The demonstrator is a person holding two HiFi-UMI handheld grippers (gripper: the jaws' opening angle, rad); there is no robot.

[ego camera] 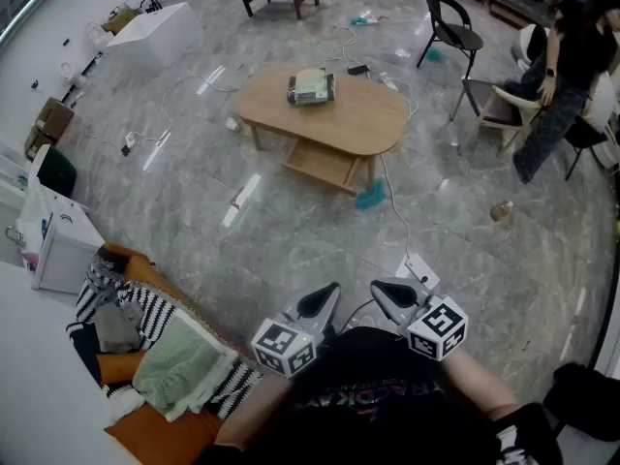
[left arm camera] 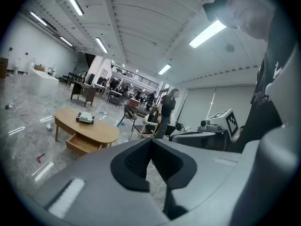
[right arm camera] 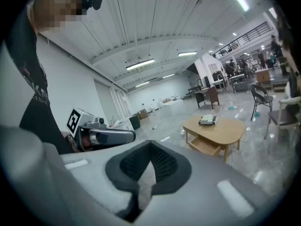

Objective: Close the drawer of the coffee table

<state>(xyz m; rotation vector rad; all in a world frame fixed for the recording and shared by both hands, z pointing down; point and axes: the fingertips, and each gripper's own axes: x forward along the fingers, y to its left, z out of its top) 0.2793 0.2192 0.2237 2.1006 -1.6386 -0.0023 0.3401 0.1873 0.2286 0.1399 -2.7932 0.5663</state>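
An oval wooden coffee table (ego camera: 358, 114) stands far ahead across the floor, its drawer (ego camera: 318, 165) pulled out toward me. The table (left arm camera: 101, 131) and open drawer (left arm camera: 79, 143) also show in the left gripper view, and the table (right arm camera: 230, 128) with its drawer (right arm camera: 203, 146) in the right gripper view. A small box-like object (ego camera: 311, 86) lies on the tabletop. My left gripper (ego camera: 327, 294) and right gripper (ego camera: 385, 291) are held close to my body, side by side, both shut and empty, well short of the table.
A teal object (ego camera: 371, 197) and a white cable (ego camera: 395, 211) lie on the floor by the table. Black chairs (ego camera: 451, 29) and a person (ego camera: 562, 76) are at the far right. A sofa with clothes (ego camera: 155, 356) is at my left, a white box (ego camera: 58, 250) beside it.
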